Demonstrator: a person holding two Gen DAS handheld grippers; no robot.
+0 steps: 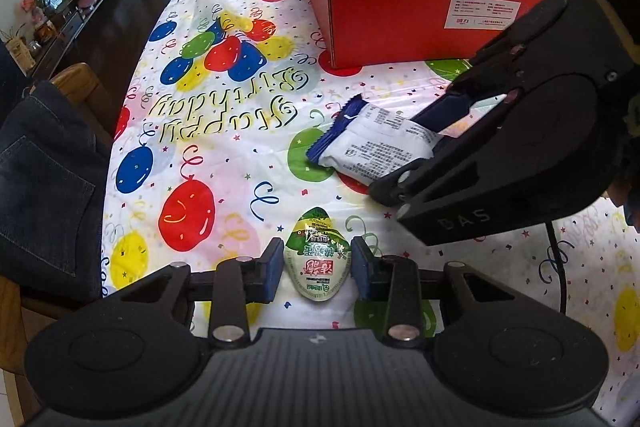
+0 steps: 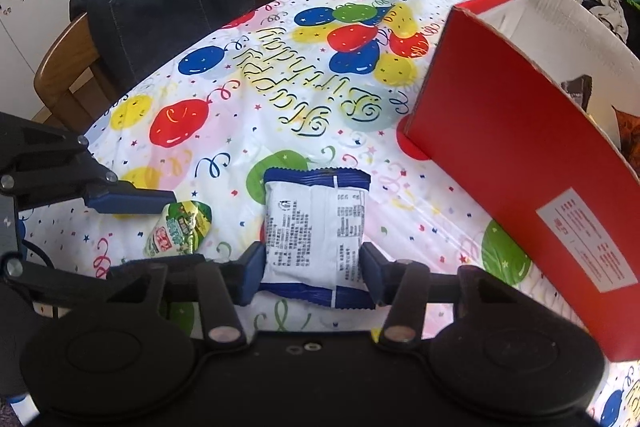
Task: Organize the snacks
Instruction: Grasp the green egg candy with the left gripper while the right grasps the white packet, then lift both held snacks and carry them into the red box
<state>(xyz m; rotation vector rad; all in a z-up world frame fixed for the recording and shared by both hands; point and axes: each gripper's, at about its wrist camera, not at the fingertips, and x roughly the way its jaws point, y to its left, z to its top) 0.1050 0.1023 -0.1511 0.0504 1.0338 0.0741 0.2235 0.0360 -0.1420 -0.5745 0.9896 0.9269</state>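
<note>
While both grippers clamp snacks, left gripper (image 1: 316, 263) on green cup snack (image 1: 317, 259), right gripper (image 2: 312, 267) on white packet (image 2: 316, 227), next: lift into far-right red box (image 2: 520, 155).

On the tablecloth (image 1: 224, 155), the pouch (image 1: 317, 259) lies before the packet (image 1: 372, 143), box (image 1: 400, 11) behind.

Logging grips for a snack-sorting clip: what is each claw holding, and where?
Left claw: green egg pack, by its sides. Right claw: white packet, by its side edges near one end.
</note>
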